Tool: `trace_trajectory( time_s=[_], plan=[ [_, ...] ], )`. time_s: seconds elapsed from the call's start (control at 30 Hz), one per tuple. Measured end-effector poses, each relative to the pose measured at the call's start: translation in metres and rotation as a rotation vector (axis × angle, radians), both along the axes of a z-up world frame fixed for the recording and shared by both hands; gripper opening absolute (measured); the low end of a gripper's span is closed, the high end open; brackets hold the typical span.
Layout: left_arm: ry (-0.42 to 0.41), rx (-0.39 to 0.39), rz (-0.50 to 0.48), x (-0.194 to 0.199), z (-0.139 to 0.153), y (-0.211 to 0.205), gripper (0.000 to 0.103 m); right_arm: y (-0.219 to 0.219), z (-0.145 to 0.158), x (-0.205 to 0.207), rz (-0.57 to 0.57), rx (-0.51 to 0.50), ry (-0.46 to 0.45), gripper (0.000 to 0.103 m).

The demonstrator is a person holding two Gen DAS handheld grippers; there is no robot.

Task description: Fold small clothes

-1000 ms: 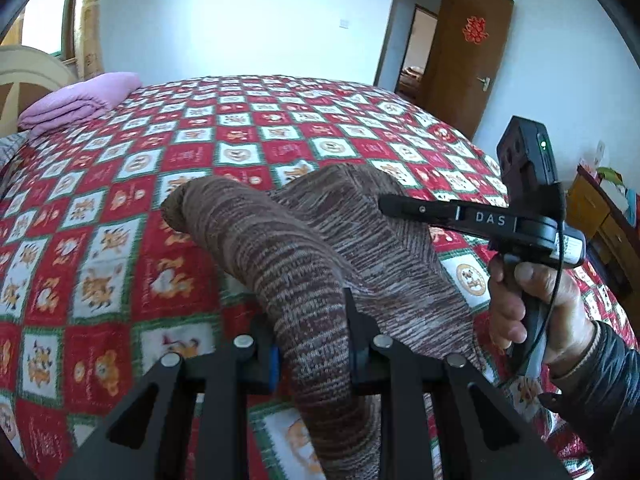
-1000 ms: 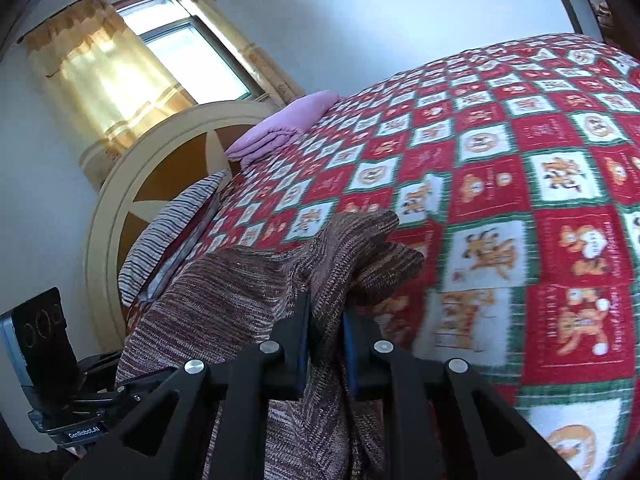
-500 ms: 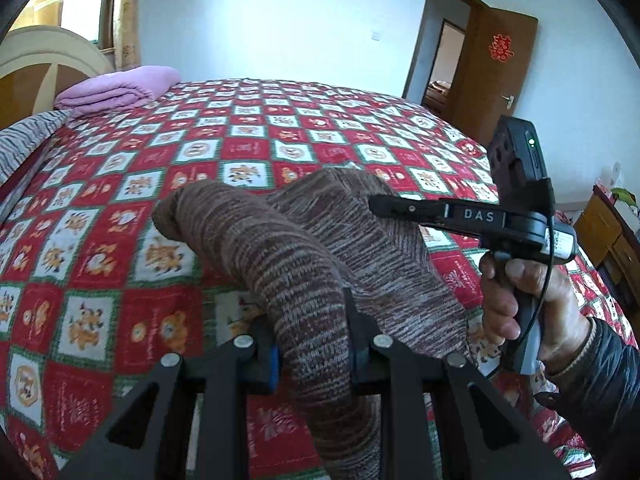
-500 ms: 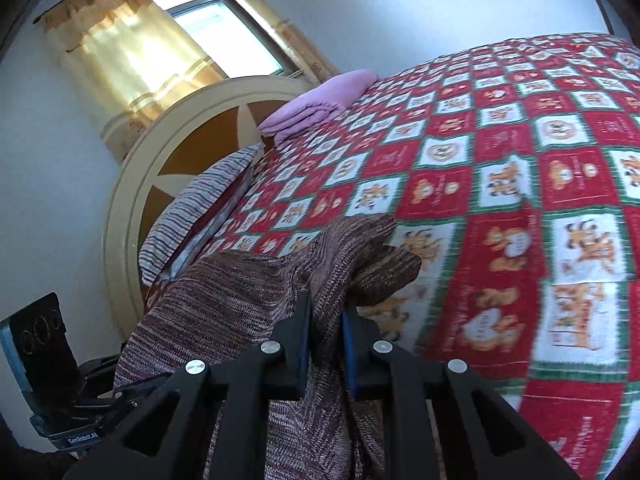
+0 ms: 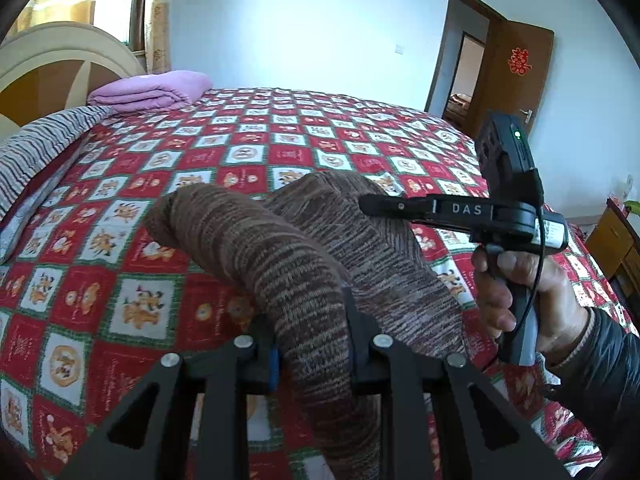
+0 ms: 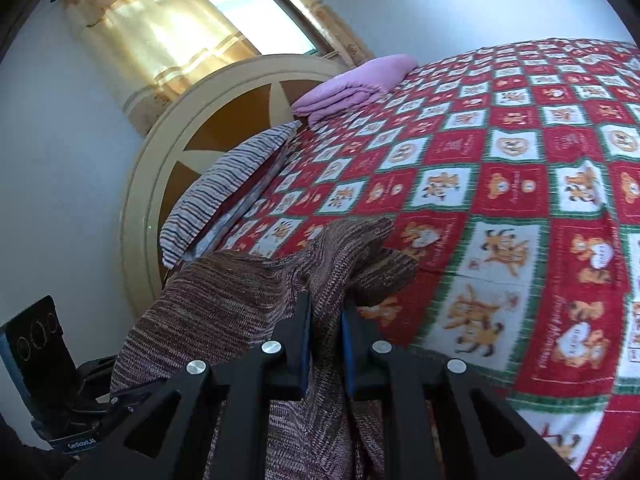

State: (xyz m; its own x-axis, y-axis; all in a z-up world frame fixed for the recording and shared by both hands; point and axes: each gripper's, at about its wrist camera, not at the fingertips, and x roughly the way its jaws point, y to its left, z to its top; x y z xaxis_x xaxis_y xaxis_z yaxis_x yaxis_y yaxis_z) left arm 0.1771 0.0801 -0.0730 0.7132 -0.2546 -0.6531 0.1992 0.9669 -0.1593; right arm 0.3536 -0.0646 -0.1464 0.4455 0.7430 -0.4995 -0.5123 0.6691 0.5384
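A brown marled knit garment point(image 5: 320, 280) is held up above the red, white and green patchwork bedspread point(image 5: 120, 280), which serves here as the landmark. Nearest in the left wrist view, the left gripper point(image 5: 312, 344) is seen clamped on a thick rolled fold of the garment, its jaws narrowed onto the cloth, with knit draped down between the fingers towards the lower edge. Nearest in the right wrist view, the right gripper point(image 6: 325, 340) is likewise pinched onto a gathered fold of the same garment point(image 6: 248, 300), the jaws set closely together with cloth between them. Between the two grips the garment is spread in a raised span over the bedspread point(image 6: 520, 240), and a loose end is seen hanging just above the near squares. In the left wrist view the right gripper point(image 5: 370, 204) is shown from the side, with its tips lying at the upper fold of the knit, and its handle is gripped by the person's right hand point(image 5: 520, 292) in a dark sleeve. Farther up the bedspread, at its head end, a striped pillow point(image 6: 224, 184) is laid, and beyond it a folded pink blanket point(image 6: 352, 84) is placed against the rounded headboard point(image 6: 208, 128). Past the far side of the bedspread a brown door point(image 5: 516, 80) is seen standing open.
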Motion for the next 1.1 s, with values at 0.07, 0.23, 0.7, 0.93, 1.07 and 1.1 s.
trace_trajectory(
  time_s=[0.07,0.23,0.7,0.93,1.07,1.1],
  plan=[
    [0.001,0.0,0.013,-0.003,-0.001,0.007,0.024,0.01,0.0,0.0,0.015,-0.002,0.0,0.013],
    [0.003,0.004,0.037,-0.009,-0.006,0.022,0.024,0.034,-0.005,0.0,0.049,-0.012,0.007,0.012],
    [0.073,0.011,0.078,-0.015,-0.041,0.047,0.024,0.065,-0.034,0.007,0.084,-0.044,0.07,0.011],
    [0.091,0.016,0.088,-0.017,-0.056,0.052,0.025,0.07,-0.037,0.011,0.078,-0.056,0.076,0.011],
    [0.131,0.005,0.1,-0.017,-0.07,0.055,0.029,0.068,-0.042,0.015,0.068,-0.053,0.089,0.011],
    [0.141,0.003,0.103,-0.017,-0.074,0.056,0.031,0.067,-0.043,0.016,0.066,-0.053,0.092,0.011]
  ],
)
